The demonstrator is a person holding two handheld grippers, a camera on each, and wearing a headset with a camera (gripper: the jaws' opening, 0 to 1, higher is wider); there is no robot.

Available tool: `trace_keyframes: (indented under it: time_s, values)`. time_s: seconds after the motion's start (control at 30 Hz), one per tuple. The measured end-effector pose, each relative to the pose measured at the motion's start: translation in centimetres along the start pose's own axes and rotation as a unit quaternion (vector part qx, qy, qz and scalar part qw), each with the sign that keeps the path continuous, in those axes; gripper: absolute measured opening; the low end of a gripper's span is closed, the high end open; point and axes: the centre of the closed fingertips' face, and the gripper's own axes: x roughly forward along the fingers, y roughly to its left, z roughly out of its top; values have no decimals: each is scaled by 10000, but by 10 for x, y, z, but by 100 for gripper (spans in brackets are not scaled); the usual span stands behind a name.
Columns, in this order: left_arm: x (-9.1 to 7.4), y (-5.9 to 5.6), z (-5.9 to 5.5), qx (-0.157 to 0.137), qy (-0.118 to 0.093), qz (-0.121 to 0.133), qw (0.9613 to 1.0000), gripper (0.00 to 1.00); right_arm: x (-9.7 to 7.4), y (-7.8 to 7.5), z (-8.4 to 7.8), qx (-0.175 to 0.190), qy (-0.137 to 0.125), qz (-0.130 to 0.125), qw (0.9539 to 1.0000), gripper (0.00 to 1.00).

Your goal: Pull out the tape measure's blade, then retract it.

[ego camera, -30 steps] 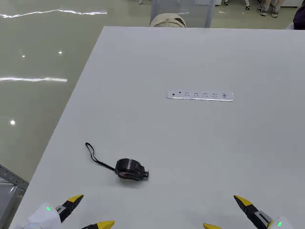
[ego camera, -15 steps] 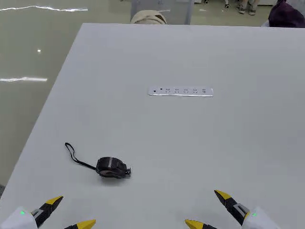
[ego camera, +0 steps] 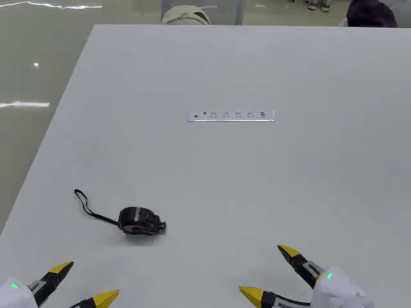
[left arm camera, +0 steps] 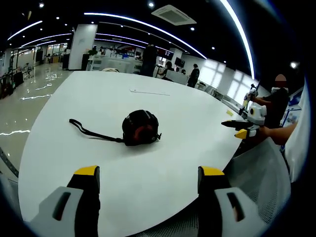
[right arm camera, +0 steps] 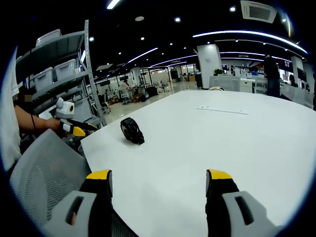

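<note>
The table [ego camera: 289, 192] is being seen as smooth, matt white. The tape measure [ego camera: 139, 221] is being shown cased in dark, dull plastic. The floor [ego camera: 32, 70] is being seen as glossy and reflective.

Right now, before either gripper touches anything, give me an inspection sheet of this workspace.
Surface: white table, bare apart from two items.
Job's things: black tape measure lying toward the near left, blade not pulled out, wrist strap trailing off to its left.
Clutter: white power strip flat at mid-table.
Grippers: left gripper and right gripper both open at the near edge, touching nothing.
Cables: nothing seen.
Surroundings: glossy floor, shelving rack, people in the distance.
</note>
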Motion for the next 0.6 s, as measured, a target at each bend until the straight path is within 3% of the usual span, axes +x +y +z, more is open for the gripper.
trace_keyframes:
  time_s: [0.6]
  values:
    - [-1, -4, 2, -17, -18, 6, 10000, 79, -2, 1, -2, 69, -11, -3, 10000, 78]
